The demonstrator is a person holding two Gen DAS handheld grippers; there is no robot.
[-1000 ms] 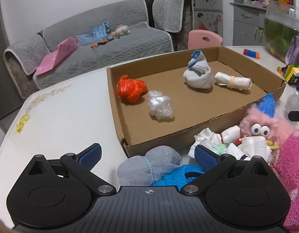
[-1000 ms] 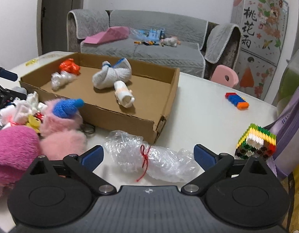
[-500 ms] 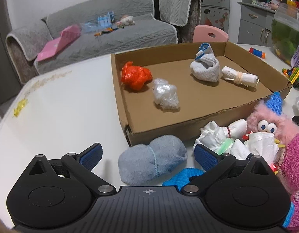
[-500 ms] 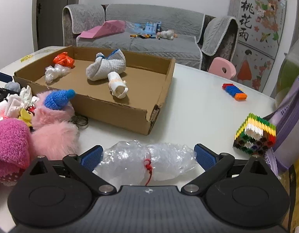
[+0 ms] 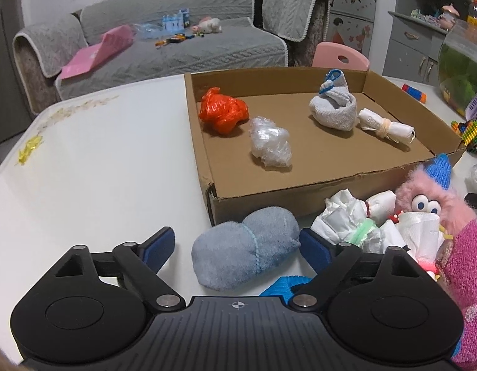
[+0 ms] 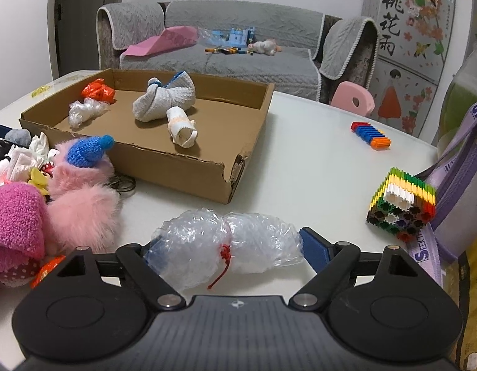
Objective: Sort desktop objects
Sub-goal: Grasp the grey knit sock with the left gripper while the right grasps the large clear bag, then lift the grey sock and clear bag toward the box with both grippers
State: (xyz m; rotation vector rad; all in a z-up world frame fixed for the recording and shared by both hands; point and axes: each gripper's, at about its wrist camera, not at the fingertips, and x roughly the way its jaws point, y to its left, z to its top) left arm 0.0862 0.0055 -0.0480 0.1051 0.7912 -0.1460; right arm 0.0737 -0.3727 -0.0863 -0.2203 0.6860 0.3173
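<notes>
The left hand-held gripper [image 5: 237, 244] was closing around a grey-blue sock roll [image 5: 246, 252] that lay on the white table [image 5: 99, 167] just in front of the box [image 5: 315, 182]. The roll's long axis ran across the gripper, from one pad toward the other, rising slightly to the right. The right pad [image 5: 315, 249] touched the roll's end, while the left pad [image 5: 159, 245] stood apart from it, so the roll was not yet pinched. A thin thread circled its middle. A bright blue knit piece [image 5: 283, 286] peeked out beneath the gripper.

The right hand-held gripper [image 6: 227, 245] was closing on a bubble-wrap bundle [image 6: 226, 244] tied at its waist with red string [image 6: 223, 262]. The bundle lay crosswise between the pads, its long axis running left to right. The left pad sat hidden behind the wrap, and the right pad [image 6: 314, 247] was at its tip; whether they pressed it could not be told.

Inside the box lay an orange bag [image 5: 223, 111], a clear plastic wad [image 5: 271, 145], a grey sock ball [image 5: 333, 109] and a white roll [image 5: 385, 125] pointing along the box's far side. Beside the box sat white tissue bundles [image 5: 353, 219], a pink fluffy toy [image 6: 80, 173] with a blue hat, and a magenta sock [image 6: 14, 219]. To the right stood a block cube [image 6: 401, 204]
</notes>
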